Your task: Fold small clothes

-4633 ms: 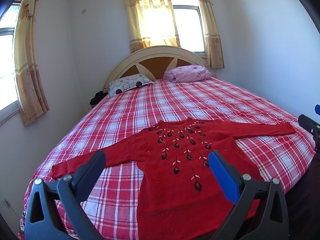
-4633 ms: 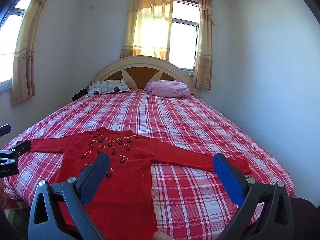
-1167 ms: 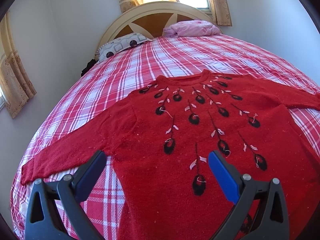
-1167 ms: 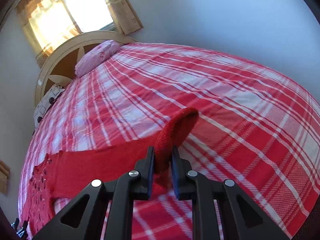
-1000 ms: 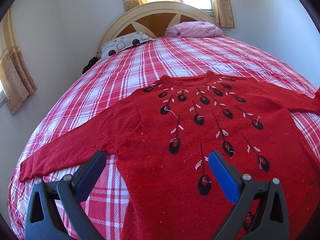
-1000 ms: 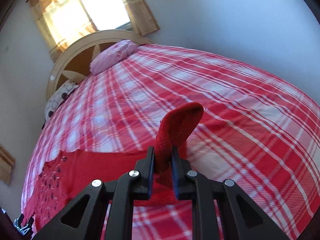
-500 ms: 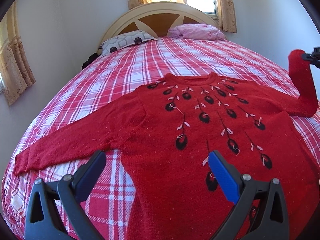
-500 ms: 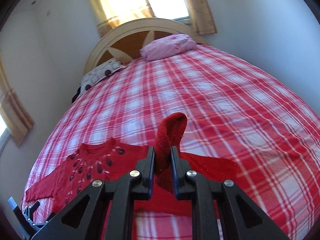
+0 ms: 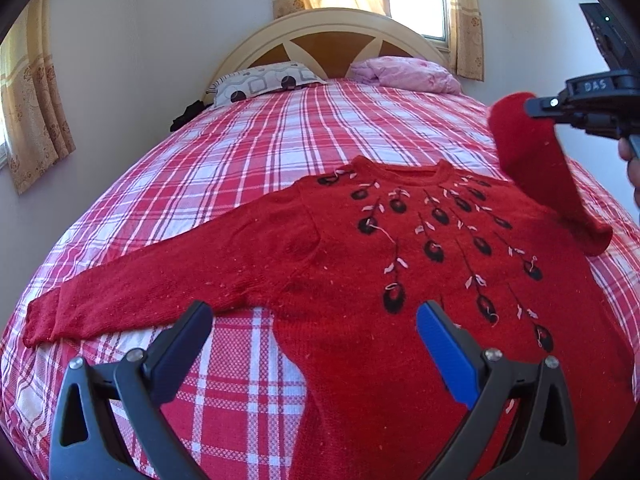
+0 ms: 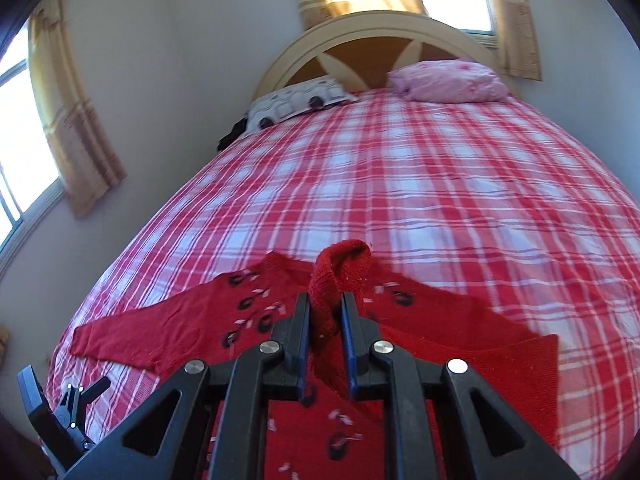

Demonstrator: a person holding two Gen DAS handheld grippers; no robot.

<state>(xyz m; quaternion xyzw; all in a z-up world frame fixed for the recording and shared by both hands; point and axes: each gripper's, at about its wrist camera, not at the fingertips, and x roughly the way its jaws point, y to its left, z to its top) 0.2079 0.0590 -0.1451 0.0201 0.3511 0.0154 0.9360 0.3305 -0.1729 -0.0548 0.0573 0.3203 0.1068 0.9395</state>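
A red sweater (image 9: pixel 360 248) with dark embroidered flowers lies face up on the plaid bed (image 9: pixel 240 160). Its left sleeve (image 9: pixel 120 296) stretches flat toward the bed's left edge. My right gripper (image 10: pixel 325 304) is shut on the cuff of the right sleeve (image 10: pixel 340 272) and holds it lifted over the sweater's chest. From the left wrist view, that raised sleeve (image 9: pixel 536 160) hangs from the right gripper (image 9: pixel 536 106) at the upper right. My left gripper (image 9: pixel 312 328) is open, hovering above the sweater's lower left side, with nothing between its fingers.
A patterned pillow (image 9: pixel 264 84) and a pink pillow (image 9: pixel 404 74) lie by the arched headboard (image 9: pixel 340 36). A dark item (image 9: pixel 186 114) sits at the bed's far left edge. Walls and curtained windows close in on both sides.
My right gripper has carried the right sleeve's cuff leftward, from out over the bare bedspread to above the sweater's chest. My left gripper drifted slightly and stays open.
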